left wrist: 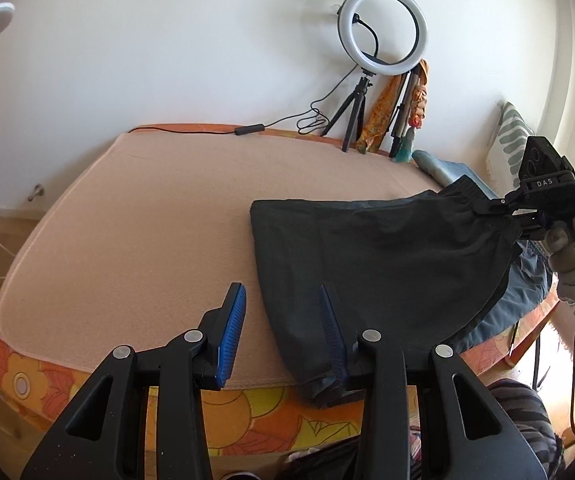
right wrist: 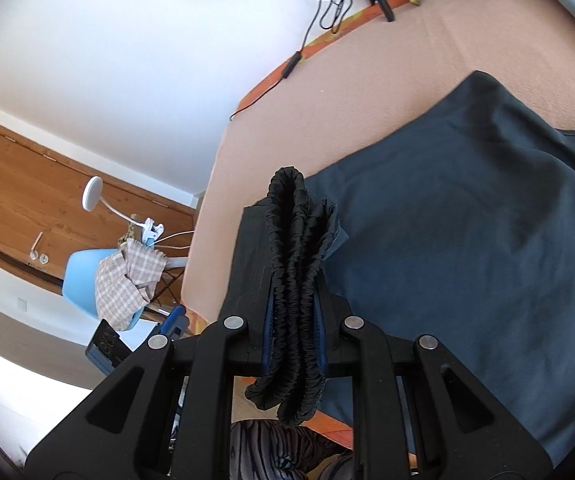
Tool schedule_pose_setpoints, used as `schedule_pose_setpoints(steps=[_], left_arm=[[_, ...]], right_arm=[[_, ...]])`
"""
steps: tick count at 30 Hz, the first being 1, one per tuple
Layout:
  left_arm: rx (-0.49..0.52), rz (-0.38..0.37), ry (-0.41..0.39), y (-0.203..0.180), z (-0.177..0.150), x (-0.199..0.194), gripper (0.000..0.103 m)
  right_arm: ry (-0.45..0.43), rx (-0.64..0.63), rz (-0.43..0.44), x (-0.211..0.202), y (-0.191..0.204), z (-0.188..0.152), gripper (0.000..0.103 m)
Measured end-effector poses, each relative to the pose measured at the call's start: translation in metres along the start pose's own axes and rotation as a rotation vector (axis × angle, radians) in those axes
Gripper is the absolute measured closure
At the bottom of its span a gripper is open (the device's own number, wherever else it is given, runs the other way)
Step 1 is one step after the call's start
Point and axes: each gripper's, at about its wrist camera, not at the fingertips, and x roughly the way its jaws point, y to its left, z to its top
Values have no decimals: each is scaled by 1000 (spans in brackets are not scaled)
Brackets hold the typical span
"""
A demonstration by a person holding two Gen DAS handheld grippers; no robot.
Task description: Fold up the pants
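"DAS" is printed on the right gripper (left wrist: 499,210), which clamps the dark pants' (left wrist: 367,248) gathered elastic waistband (right wrist: 295,280); the left gripper (left wrist: 283,332) gapes, empty.

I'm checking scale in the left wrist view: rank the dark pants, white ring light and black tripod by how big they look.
1. Dark pants, largest.
2. White ring light.
3. Black tripod, smallest.
The pants lie nearer the camera, so their lead is partly closeness.
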Motion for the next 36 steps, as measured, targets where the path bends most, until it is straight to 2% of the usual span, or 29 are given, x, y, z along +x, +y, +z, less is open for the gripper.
schedule_pose_setpoints(steps=[6,10,12,14,16,18,22,26,28,31,36], left_arm=[[44,-30,65,-21,2,24,67],[81,-15,128,-22,-10,28,67],[61,1,128,-13,-14,24,67],[-1,12,110,3,-15,16,67],[-50,3,110,15,-16,11,67],[-55,-5,116,17,-17,8,67],[32,-54,139,-3,-25,6,67],[128,-157,238,-31,-49,9,67],[168,-181,268,-42,-62,4,67],[193,-163,258,-45,-67,-7,67],[180,-140,185,-32,-48,-12,67]], right_arm=[[-3,25,-53,1,-25,1,85],[-20,22,-81,-7,-34,4,85],[-36,42,-79,-14,-40,7,85],[-46,50,-72,-19,-43,9,85],[-46,33,-84,-20,-41,10,85],[-39,24,-92,-18,-40,9,85],[-38,26,-92,-14,-39,7,85],[-44,27,-96,-19,-40,7,85],[-53,31,-98,-23,-40,7,85],[-61,32,-105,-28,-41,8,85],[-63,37,-96,-30,-41,8,85]])
